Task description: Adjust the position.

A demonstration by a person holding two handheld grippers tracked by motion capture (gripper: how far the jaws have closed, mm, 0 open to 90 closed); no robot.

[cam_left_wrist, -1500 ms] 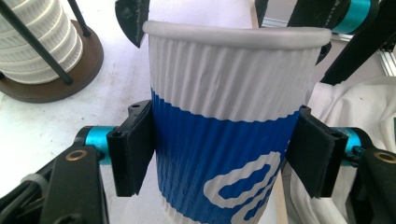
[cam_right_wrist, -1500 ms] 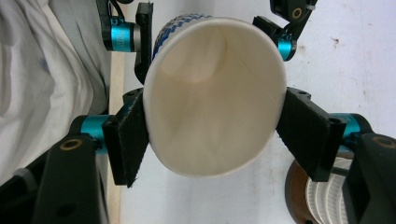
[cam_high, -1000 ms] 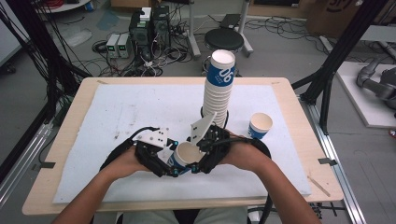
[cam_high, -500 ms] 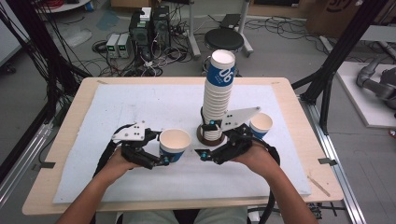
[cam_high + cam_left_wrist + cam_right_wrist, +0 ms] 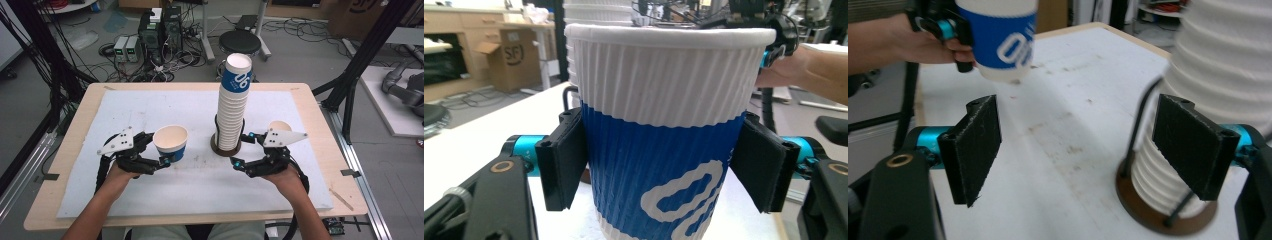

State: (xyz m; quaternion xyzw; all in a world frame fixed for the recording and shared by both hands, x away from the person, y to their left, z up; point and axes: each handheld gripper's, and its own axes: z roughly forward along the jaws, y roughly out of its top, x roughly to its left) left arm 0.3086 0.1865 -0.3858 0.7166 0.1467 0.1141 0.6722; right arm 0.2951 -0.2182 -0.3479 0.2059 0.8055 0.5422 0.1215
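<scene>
Biggest thing is the table [image 5: 65, 165], a pale wooden top with a white mat [image 5: 150, 115] over most of it. The mat is scuffed with small dark marks, easy to see in the right gripper view.

Next, the stack [image 5: 233, 102]: a tall column of nested ribbed white cups, the top one with a blue band and white print. It stands upright near the mat's middle on a dark round base [image 5: 225, 146] with thin black rods up its sides. In the right gripper view the stack [image 5: 1218, 100] sits close on the right, just behind that gripper's right-hand pad.

Then the single cup [image 5: 171, 143], white ribbed top, blue lower half, open end up. The left gripper [image 5: 161, 150] has it clamped, one pad on each side of the blue part; the left gripper view shows both pads pressed against the cup [image 5: 664, 140]. It's held left of the stack, apart from it, and the right gripper view shows it lifted off the mat [image 5: 998, 37].

The right gripper [image 5: 241, 149] sits just right of the base with its jaws spread wide and nothing between them but bare mat.

Smallest bit: another cup [image 5: 280, 126] stands behind the right gripper, mostly hidden by its grey plate [image 5: 284, 136].
</scene>
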